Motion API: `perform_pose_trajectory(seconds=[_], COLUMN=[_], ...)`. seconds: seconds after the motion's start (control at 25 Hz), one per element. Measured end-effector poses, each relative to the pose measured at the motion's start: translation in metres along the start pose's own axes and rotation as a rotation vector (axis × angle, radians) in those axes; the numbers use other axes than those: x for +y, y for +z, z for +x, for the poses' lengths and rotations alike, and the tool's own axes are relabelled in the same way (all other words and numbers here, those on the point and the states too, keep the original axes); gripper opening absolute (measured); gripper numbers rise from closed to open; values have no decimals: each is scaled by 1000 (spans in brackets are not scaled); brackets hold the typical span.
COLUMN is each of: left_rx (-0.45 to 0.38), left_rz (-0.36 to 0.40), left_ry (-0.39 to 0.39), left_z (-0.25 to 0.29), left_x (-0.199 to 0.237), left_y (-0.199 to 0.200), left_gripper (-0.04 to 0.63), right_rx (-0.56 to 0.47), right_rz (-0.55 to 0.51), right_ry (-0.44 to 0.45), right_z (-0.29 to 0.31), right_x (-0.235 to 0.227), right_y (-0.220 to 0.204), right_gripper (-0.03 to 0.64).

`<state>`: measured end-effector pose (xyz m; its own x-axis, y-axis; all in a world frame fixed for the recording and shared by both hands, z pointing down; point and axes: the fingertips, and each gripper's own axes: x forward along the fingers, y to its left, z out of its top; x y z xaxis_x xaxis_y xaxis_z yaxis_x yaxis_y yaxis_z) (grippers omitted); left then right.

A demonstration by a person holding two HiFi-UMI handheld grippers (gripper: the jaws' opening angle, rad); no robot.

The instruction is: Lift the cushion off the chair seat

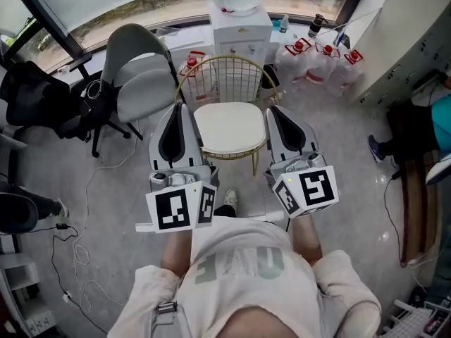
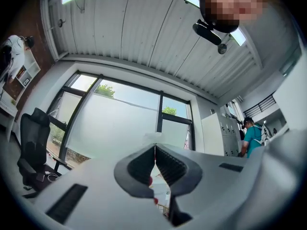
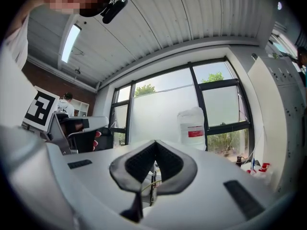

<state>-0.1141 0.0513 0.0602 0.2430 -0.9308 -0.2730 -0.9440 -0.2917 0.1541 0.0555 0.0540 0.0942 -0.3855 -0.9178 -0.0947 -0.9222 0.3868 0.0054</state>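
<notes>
In the head view a cream cushion (image 1: 230,127) lies on the seat of a gold wire chair (image 1: 227,74). My left gripper (image 1: 178,110) hovers beside the cushion's left edge, my right gripper (image 1: 276,113) beside its right edge, both above the floor and holding nothing. Each one's jaws meet at the tips, shut and empty, in the left gripper view (image 2: 155,146) and the right gripper view (image 3: 154,143). Both gripper views look level toward the windows; the cushion does not show in them.
A grey chair (image 1: 141,76) and black office chair (image 1: 42,97) stand to the left. A water dispenser (image 1: 239,20) is behind the gold chair, with water jugs (image 1: 317,58) to its right. Cables trail on the floor at left. A person (image 1: 423,132) sits at right.
</notes>
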Motion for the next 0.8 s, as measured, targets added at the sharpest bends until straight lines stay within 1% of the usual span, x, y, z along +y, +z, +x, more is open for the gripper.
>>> perform_pose_trajectory(seconds=[0.08,0.24,0.32,0.44,0.56,0.8], left_rx=[2,69,84,110,129,126], left_rz=[-9,-46,-60,-79,-85,-70], left_ry=[-2,-24,-31,-25,-21,18], left_z=[17,70,89,102,113,134], left_x=[7,27,37,40,39,33], left_y=[-13,-33,-40,-53,-63,-69], left_gripper=[15,15,15,15,15,15], right_rx=[6,62,88,109,101,90], right_rz=[5,-1,-16,-39,-38,-21], right_ry=[2,8,18,32,34,71], right_z=[18,66,87,101,112,129], right_x=[-7,-13,-10,-11,-17,-35], right_y=[-11,-15,-18,-25,-24,-25], right_gripper=[15,15,15,15,15,15])
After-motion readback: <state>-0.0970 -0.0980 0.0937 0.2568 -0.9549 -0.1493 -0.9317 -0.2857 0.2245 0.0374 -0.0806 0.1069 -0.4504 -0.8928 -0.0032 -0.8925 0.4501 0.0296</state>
